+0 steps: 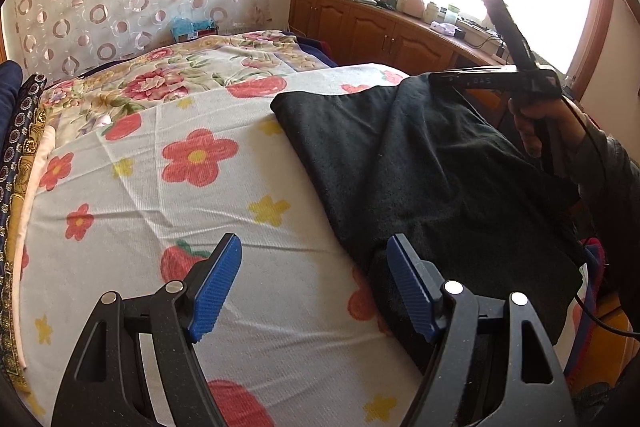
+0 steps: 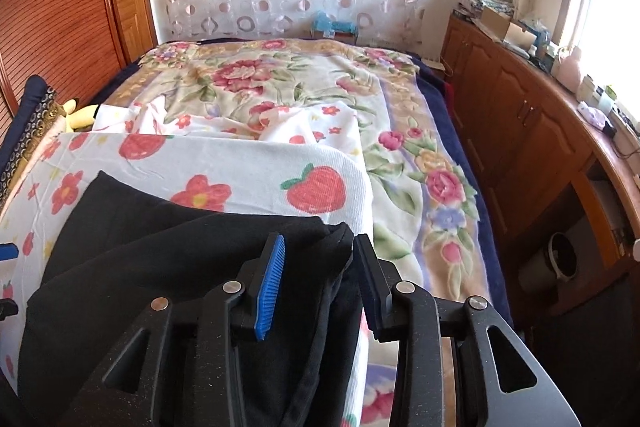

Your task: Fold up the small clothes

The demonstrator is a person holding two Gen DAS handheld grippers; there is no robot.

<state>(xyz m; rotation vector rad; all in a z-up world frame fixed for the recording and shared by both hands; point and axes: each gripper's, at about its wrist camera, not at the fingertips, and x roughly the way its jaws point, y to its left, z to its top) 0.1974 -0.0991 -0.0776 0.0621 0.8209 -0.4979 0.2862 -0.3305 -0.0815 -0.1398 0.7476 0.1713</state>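
The folded black knit garment [image 2: 168, 267] runs off the bottom edge in the right wrist view. Small jars and boxes on the wooden tabletop [image 1: 400, 13] are too small to identify.

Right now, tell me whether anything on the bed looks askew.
The black garment lies askew across the strawberry-print cloth, creased, its right edge bunched into a fold at the cloth's edge between the right claw's open pads.

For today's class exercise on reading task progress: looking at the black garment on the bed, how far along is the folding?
Done: the black garment lies doubled over on the strawberry-print cloth, one layer on another. In hand: nothing is gripped; the right gripper straddles the garment's corner with its pads apart, and the left gripper is open at its near edge. Left: probably another fold to make it compact, then smoothing.
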